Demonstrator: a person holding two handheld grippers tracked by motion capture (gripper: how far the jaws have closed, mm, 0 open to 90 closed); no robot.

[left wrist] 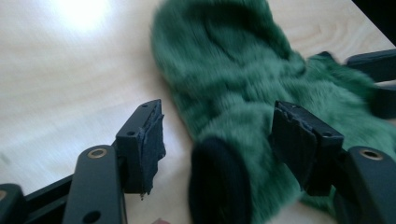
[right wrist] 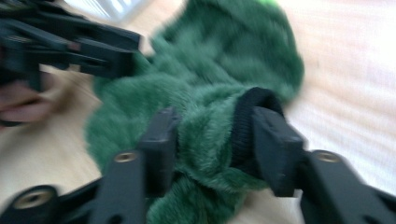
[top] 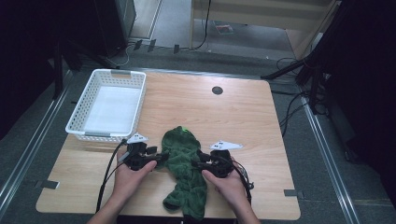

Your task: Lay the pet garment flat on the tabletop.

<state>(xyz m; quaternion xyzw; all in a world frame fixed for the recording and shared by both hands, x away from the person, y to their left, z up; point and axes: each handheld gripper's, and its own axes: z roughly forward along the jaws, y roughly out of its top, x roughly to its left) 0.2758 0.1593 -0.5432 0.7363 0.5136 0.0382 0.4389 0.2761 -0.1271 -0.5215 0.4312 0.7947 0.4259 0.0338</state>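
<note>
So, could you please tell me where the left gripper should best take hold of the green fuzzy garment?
Probably the black ribbed cuff of the green fuzzy garment: it bulges up between the open jaws of the left gripper, so coming in from the garment's left edge and closing there looks firmest.

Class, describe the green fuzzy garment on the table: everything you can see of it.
The green garment is plush, fleece-like fabric with black ribbed cuffs. It lies crumpled on the wooden table near the front edge, right of the white basket. The left hand-held gripper stands open around one cuff; the right hand-held gripper straddles a bunched fold with another cuff. A bright green spot shows at its far end.
</note>
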